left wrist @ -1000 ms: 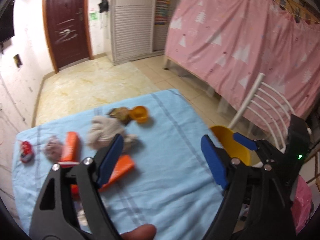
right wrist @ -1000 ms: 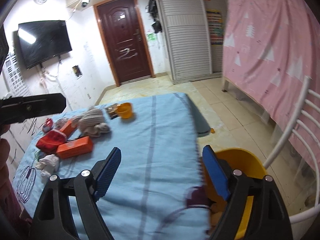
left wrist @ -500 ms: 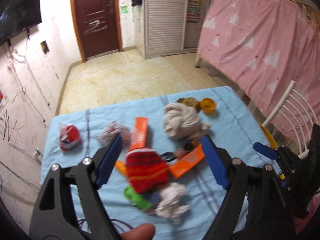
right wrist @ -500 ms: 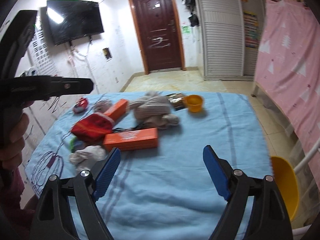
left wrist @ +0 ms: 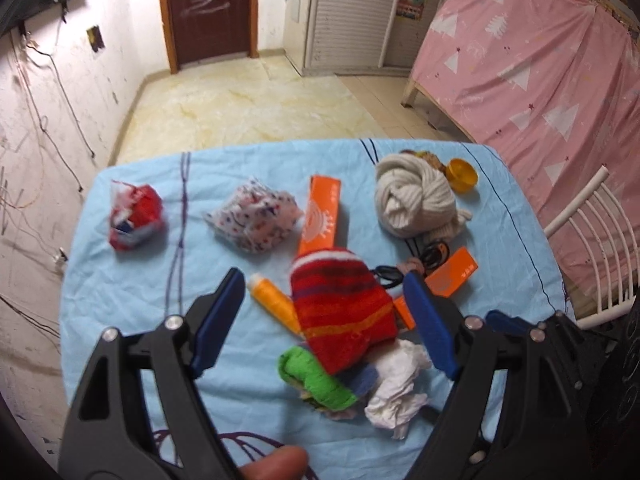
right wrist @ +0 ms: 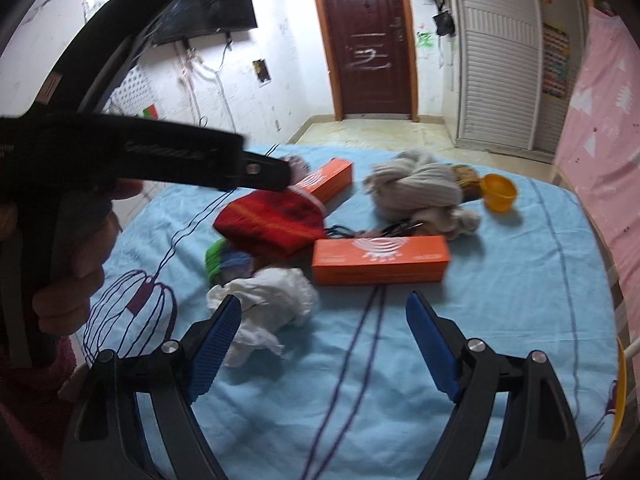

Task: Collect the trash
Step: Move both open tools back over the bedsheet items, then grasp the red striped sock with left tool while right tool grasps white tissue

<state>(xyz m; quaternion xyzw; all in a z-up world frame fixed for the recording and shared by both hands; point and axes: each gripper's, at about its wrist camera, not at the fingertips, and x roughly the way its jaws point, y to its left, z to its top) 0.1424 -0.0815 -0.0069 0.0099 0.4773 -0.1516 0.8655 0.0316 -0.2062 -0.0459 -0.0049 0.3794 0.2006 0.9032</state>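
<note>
A pile of clutter lies on the blue tablecloth (left wrist: 132,304). In the left wrist view I see a crumpled white tissue (left wrist: 396,392), a red striped knit hat (left wrist: 344,308), a red wrapper (left wrist: 134,216), a crumpled patterned wrapper (left wrist: 256,216), two orange boxes (left wrist: 322,212) and a cream yarn bundle (left wrist: 414,196). My left gripper (left wrist: 328,320) is open above the hat. My right gripper (right wrist: 324,344) is open and empty over the cloth, just right of the white tissue (right wrist: 264,304). The long orange box (right wrist: 380,260) lies beyond it.
A small orange cup (right wrist: 498,192) stands at the far right of the cloth. A yellow bin rim (right wrist: 620,388) shows at the table's right edge. A white chair (left wrist: 592,240) and a pink curtain (left wrist: 540,64) stand to the right. A door (right wrist: 366,36) is behind.
Both grippers have swung left from the yellow bin toward the pile. The left one has moved closer over the red hat. The right one has moved closer to the tissue. Both stay open.
</note>
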